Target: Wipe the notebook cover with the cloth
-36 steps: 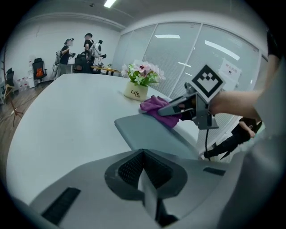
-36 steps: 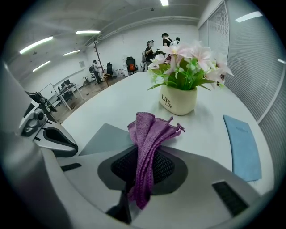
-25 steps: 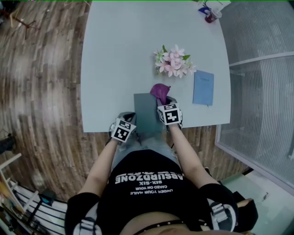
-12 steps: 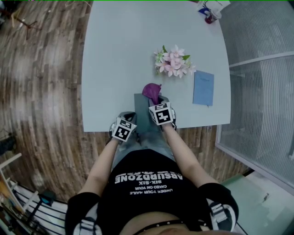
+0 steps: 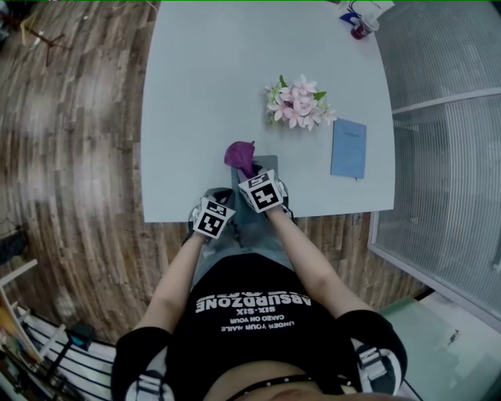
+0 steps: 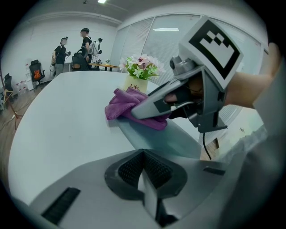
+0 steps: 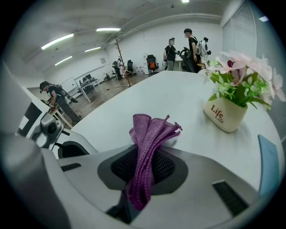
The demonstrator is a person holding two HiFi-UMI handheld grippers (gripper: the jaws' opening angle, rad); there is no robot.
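Observation:
A grey-green notebook lies at the table's near edge, mostly covered by both grippers. Its cover runs away from the left gripper's jaws. My right gripper is shut on a purple cloth, whose bunched end rests at the notebook's far left corner. In the right gripper view the cloth stands pinched between the pads of the right gripper. My left gripper sits at the notebook's near left edge; its jaws are shut with nothing visible between them.
A pot of pink flowers stands mid-table beyond the notebook. A blue notebook lies to the right near the table edge. Small items sit at the far right corner. The table is pale grey; people stand far off.
My right gripper has slid the purple cloth leftward across the notebook, from its right side to its far left corner. The left gripper has stayed put.

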